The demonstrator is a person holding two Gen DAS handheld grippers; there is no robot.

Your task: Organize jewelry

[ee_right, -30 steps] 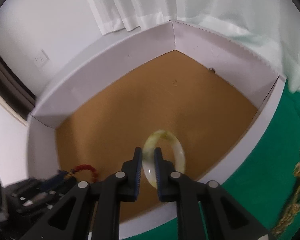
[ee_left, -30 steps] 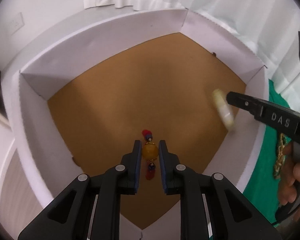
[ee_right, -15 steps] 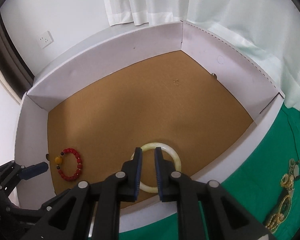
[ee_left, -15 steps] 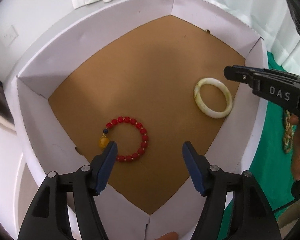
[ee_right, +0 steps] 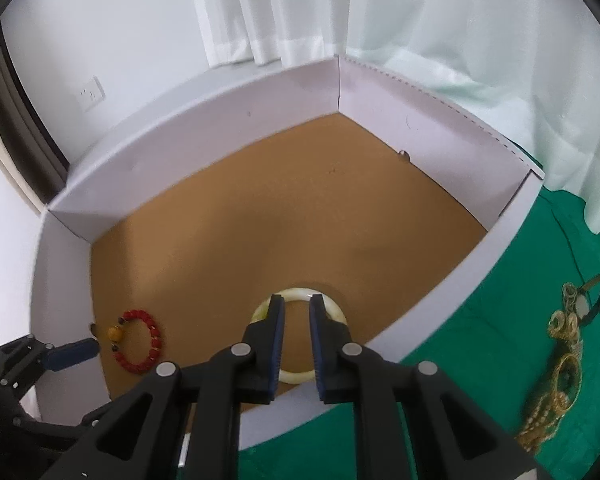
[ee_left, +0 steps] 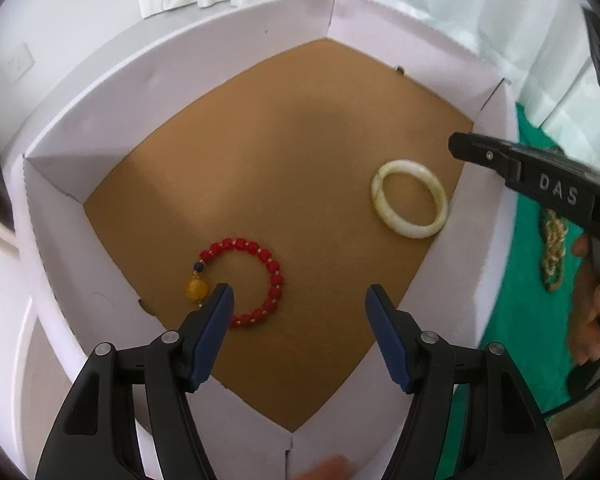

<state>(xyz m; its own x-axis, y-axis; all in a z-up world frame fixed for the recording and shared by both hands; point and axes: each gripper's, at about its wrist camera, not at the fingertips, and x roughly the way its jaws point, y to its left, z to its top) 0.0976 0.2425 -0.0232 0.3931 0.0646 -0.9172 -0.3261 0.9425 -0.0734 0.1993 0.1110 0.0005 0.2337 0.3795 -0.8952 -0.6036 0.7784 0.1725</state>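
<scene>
1. Jewelry lies in and beside a white cardboard box (ee_left: 180,92) with a brown floor. The box stands on a green cloth (ee_right: 480,360), with a white curtain (ee_right: 268,8) behind it.
2. Left gripper (ee_left: 298,292) points down into the near left part of the box. Its jaws are opening and stand wide apart, with nothing pressed between the pads. One blue fingertip (ee_left: 222,300) hides part of the red bracelet's ring in the left wrist view.
3. Right gripper (ee_right: 297,300) points down over the box's right side. Its jaws are nearly closed, with only a narrow slit between them, and they grip nothing. A person's hand (ee_left: 596,320) holds its handle.
4. Gold jewelry (ee_right: 564,376) lies in a loose heap on the green cloth, outside the box and well apart from both grippers.
5. Pale jade-coloured bangle (ee_left: 378,200) lies flat on the brown floor, near the box's right wall, under the right gripper's fingers.
6. Red bead bracelet (ee_left: 276,280) lies flat on the floor near the left wall, well apart from the bangle.
7. Amber bead (ee_left: 197,290) sits on that bracelet's left side, just beside the left gripper's fingertip.
</scene>
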